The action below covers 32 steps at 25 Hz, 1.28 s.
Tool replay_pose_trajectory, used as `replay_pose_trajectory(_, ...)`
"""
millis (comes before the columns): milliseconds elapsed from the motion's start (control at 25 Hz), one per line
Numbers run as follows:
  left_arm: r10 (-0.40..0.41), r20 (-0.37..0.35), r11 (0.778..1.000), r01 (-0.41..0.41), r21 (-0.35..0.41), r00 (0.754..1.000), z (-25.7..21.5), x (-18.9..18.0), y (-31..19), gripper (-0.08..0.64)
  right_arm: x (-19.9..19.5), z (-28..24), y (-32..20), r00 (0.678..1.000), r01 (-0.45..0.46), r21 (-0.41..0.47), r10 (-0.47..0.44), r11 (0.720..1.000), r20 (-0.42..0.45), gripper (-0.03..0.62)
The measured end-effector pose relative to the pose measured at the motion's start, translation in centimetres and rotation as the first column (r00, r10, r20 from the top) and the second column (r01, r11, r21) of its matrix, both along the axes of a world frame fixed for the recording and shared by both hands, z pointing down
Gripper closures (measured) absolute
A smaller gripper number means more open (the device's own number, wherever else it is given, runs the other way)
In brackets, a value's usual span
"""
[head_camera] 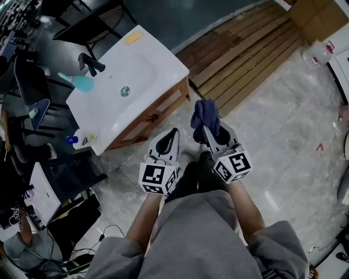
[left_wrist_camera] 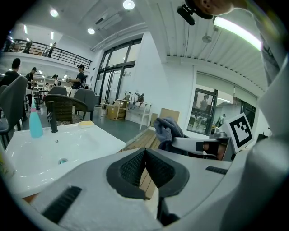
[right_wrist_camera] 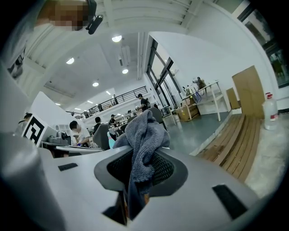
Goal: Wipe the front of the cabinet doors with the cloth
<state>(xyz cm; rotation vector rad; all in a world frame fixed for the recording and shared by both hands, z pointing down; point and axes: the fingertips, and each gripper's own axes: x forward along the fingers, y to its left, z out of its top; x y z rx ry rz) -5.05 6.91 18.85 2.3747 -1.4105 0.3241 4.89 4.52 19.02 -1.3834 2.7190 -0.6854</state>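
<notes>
A white sink [head_camera: 139, 71] sits on a low wooden cabinet [head_camera: 163, 106] at the upper left of the head view; its wooden front [head_camera: 146, 119] faces me. My right gripper [head_camera: 206, 128] is shut on a dark blue-grey cloth [head_camera: 205, 113], held in the air just right of the cabinet's corner. In the right gripper view the cloth [right_wrist_camera: 143, 131] bunches above the closed jaws of the right gripper [right_wrist_camera: 137, 158]. My left gripper [head_camera: 173, 132] hovers beside it, shut and holding nothing, its pads meeting in the left gripper view [left_wrist_camera: 145, 153]. The cloth [left_wrist_camera: 166, 130] shows there too.
On the sink stand a black faucet [head_camera: 90, 62], a teal bottle [head_camera: 82, 83] and a yellow sponge [head_camera: 132, 37]. Wooden slat decking [head_camera: 245, 49] lies behind, with a plastic bottle [head_camera: 322, 53] and cardboard box [head_camera: 319, 16]. Chairs and cables crowd the left; grey tiled floor [head_camera: 283, 141] lies underfoot.
</notes>
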Motion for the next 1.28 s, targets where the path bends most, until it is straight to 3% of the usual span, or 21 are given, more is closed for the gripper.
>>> replay_pose_trajectory(280,-0.022,0.025,1.0,0.022,-0.009,0.999,1.2,1.4,-2.3,0.551,1.2,2.0,-2.4,0.999,0.024,-0.04,-0.023,0.999,0.024,0.509)
replay_pose_trajectory(760,-0.093,0.077,0.996,0.094,0.001,0.993,4.4,1.7,-8.0,0.551,1.7,6.3,-7.8,0.981,0.013,-0.15,0.017,0.989,0.196,0.511)
replay_pose_trajectory(1280,0.014,0.097,1.0,-0.015,0.007,0.995,10.4,0.3,-10.2,0.551,0.4,13.8,-8.8,0.96,-0.1,-0.194,0.146,0.976,0.239,0.511)
